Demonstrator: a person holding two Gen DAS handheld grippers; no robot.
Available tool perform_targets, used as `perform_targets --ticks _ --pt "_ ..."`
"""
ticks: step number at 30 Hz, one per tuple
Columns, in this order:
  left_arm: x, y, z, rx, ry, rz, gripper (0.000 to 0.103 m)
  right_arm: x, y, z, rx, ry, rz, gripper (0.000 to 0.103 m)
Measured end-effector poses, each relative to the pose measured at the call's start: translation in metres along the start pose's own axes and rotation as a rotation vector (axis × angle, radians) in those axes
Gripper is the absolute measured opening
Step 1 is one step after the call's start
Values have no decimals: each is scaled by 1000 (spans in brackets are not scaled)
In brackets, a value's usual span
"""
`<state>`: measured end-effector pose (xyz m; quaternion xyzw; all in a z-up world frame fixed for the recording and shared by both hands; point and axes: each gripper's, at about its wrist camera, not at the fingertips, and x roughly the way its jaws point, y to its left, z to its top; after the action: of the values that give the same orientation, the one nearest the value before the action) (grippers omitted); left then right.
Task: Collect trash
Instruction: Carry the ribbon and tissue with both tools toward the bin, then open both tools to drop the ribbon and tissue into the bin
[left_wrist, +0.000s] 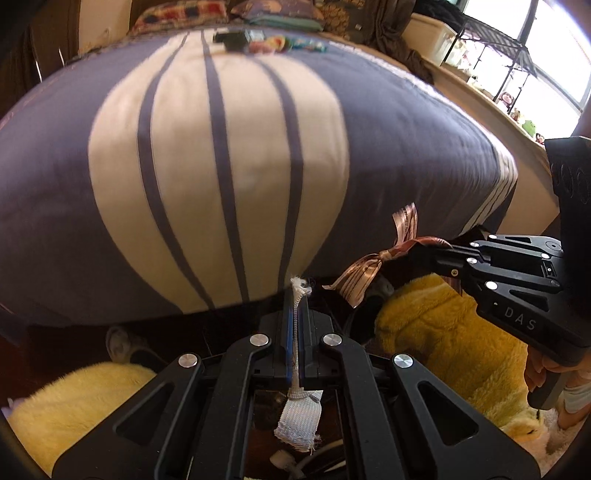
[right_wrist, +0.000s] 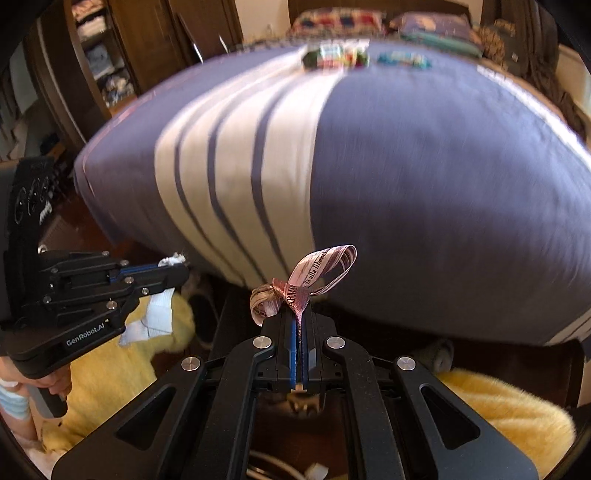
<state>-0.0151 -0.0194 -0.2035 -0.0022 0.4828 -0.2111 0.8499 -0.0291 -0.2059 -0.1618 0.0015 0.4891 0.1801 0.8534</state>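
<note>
1. The left gripper (left_wrist: 295, 295) has its jaws pressed together on a strip of white woven fabric tape (left_wrist: 299, 421); a frayed end sticks out past the fingertips and a wider flat piece hangs near the camera.
2. The right gripper (right_wrist: 300, 314) is clamped on a pink-brown satin ribbon with printed lettering (right_wrist: 317, 269), which loops and curls just beyond the tips.
3. Both grippers point downward at the near edge of a bed covered by a purple bedspread with a cream striped panel (left_wrist: 221, 166).
4. Yellow fluffy rugs (left_wrist: 443, 332) lie on the dark floor below the grippers, near the bed's foot.
5. At the far end of the bed, small colourful wrappers and a dark object (right_wrist: 332, 55) lie on the cover, too blurred to identify, before patterned pillows (right_wrist: 332, 20).
6. In the left wrist view, the right gripper appears at the right, held by a hand (left_wrist: 546, 373).
</note>
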Motion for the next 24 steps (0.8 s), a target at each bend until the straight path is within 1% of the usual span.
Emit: perform_targets --ticks 4,8,11,14,16,19,24 --pt "27 9 -16 -31 62 -12 0 28 0 -16 14 85 13 3" --pt "53 13 -27 -43 129 -6 0 53 -1 -27 37 156 36 3" --pt "72 18 -37 -63 187 -5 0 73 -1 -35 60 211 64 3" --pt "90 23 -48 -83 248 -6 0 87 0 -41 72 242 76 3" --pt "99 25 -55 -89 274 -8 0 97 1 -42 88 263 97 3" --pt "108 28 -61 -97 303 -11 1 108 1 -38 103 281 110 6" --pt "117 31 -64 -100 329 -11 1 115 1 -34 107 293 122 7"
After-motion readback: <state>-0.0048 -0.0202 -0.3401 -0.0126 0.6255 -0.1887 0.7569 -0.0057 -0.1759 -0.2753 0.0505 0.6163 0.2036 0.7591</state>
